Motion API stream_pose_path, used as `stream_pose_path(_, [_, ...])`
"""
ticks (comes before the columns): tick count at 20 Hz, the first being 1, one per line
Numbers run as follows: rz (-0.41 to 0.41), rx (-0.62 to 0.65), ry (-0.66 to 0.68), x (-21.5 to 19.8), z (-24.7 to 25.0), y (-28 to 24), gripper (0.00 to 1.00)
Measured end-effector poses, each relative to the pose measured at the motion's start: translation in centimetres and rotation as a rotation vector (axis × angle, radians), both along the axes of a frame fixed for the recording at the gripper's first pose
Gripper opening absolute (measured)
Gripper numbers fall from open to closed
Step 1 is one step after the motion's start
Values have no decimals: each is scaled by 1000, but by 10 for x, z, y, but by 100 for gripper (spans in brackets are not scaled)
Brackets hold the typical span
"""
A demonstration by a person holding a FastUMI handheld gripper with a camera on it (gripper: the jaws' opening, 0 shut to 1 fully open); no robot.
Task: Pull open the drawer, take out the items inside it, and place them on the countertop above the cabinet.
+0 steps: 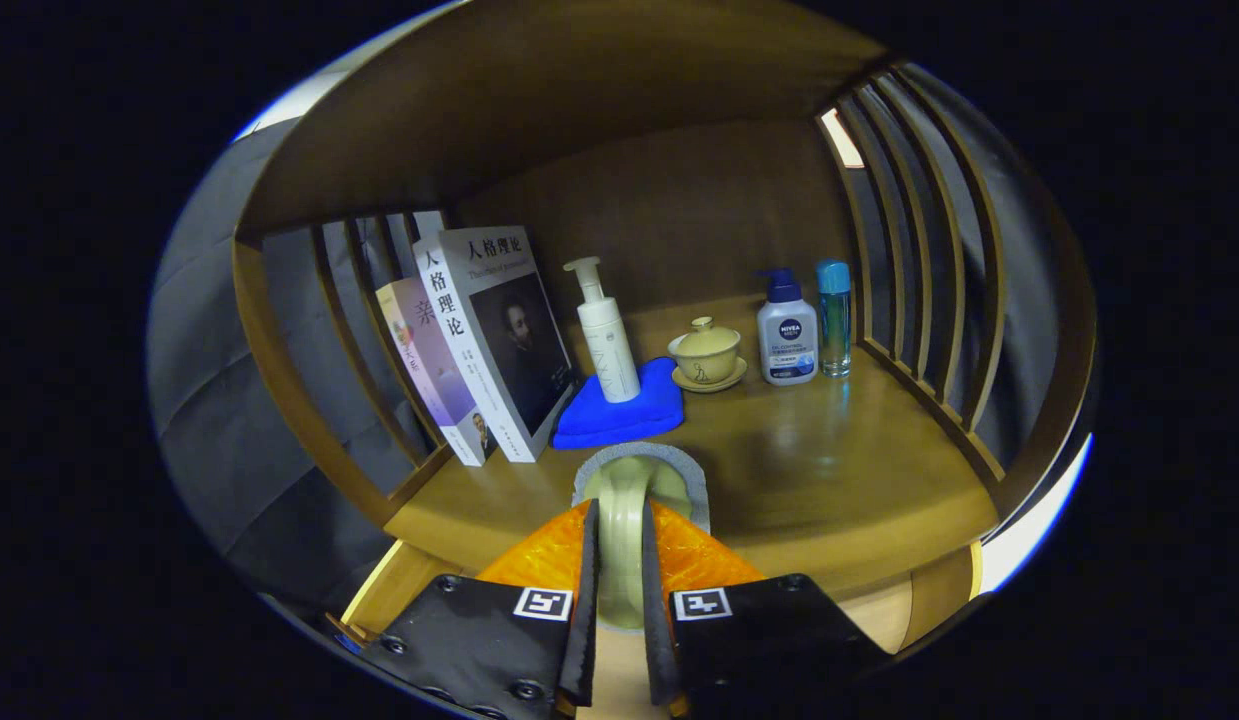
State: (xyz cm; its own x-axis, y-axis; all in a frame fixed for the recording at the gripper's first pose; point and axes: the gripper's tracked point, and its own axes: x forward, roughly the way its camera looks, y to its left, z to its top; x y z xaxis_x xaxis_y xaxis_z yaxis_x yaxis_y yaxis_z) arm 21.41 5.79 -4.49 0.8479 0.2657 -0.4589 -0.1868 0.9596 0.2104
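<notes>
jaws nearly closed, my gripper (619,590) pinching the pale green handle of an orange-and-grey brush-like item (634,500), carried just over the countertop (829,470) front edge, short of the blue cloth (619,410); judging this item out of the drawer, not yet set down; drawer contents unseen.

We count on countertop (829,470) — two books (479,340), leaning together. Three bottles: white pump bottle (604,335), squat pump bottle (787,335) with blue top, slim blue-capped bottle (834,320). One blue cloth (619,410). One lidded cup (706,350) on one saucer (711,380). One gripper (619,600) — two fingers, pressed on one pale handled item (624,520) between them.
</notes>
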Motion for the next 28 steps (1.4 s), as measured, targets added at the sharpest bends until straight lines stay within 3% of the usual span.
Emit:
stream_pose_path(7, [-27, 11, 14, 36, -11, 4, 23])
stream_pose_path(14, [-26, -160, -206, 25, 18, 0, 99])
stream_pose_path(18, [0, -175, -360, -28, 54, 13, 98])
stream_pose_path(22, [22, -169, -449, -95, 60, 24, 98])
stream_pose_path(28, [-27, -163, -525, -166, 53, 15, 98])
